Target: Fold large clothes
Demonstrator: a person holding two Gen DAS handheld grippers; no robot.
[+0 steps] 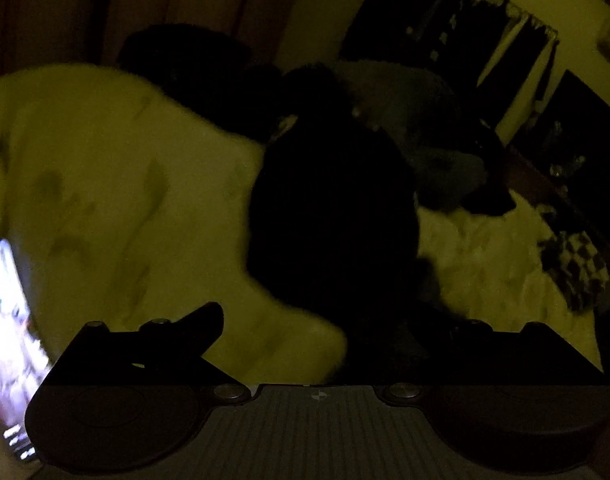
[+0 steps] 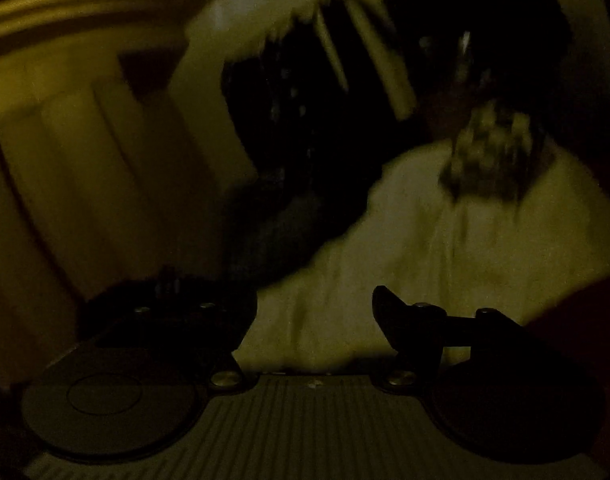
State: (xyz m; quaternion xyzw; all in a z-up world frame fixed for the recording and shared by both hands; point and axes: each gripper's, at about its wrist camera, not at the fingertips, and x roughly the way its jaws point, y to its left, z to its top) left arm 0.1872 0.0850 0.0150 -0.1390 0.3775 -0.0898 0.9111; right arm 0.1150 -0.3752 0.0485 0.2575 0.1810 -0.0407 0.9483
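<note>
The room is dim and yellowish, and both views are blurred. A dark garment lies heaped on the pale bed sheet, with more dark clothes piled behind it and a checkered cloth off to its right. A lit phone screen glows far left of the garment. The left gripper stands spread wide just before the garment, pinching nothing. The right gripper is spread too, over bare sheet.

I find no legible text, label, brand or number in either dim, blurred view; the lit phone screen at the left edge of the left wrist view shows only smeared marks.
</note>
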